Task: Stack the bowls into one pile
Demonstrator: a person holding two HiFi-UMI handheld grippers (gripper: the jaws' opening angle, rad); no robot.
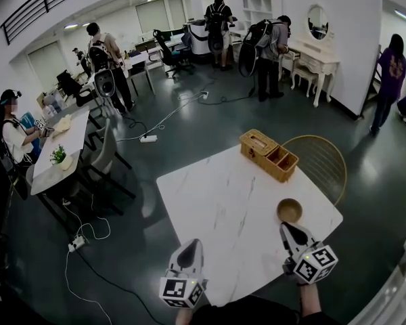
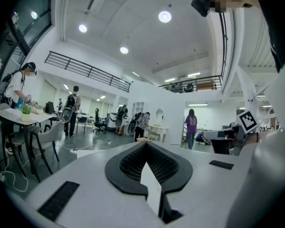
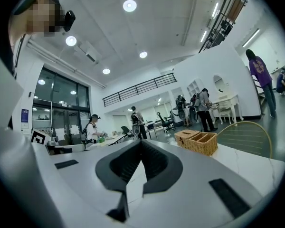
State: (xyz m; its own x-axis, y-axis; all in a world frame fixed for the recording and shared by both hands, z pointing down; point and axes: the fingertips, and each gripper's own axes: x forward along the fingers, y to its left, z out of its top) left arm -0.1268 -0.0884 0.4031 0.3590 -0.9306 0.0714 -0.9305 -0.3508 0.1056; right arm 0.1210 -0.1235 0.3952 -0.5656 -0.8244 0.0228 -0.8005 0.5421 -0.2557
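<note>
Marble-topped white table (image 1: 223, 208) in open office hall. Wooden bowl (image 1: 289, 210) near right edge, inside bare, at 12 o'clock of right gripper (image 1: 286, 227), just beyond its tips. Wicker basket (image 1: 268, 155) at 11 o'clock of bowl; open compartments seem empty. Round-backed chair (image 1: 321, 161) behind table. Left gripper (image 1: 192, 244) at bowl's 8 o'clock, well apart. Both jaw pairs together, gripping nothing.

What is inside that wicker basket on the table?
The wicker basket has open compartments at one end, and nothing shows in them. A woven lid covers the other half, so what lies under it is hidden.
</note>
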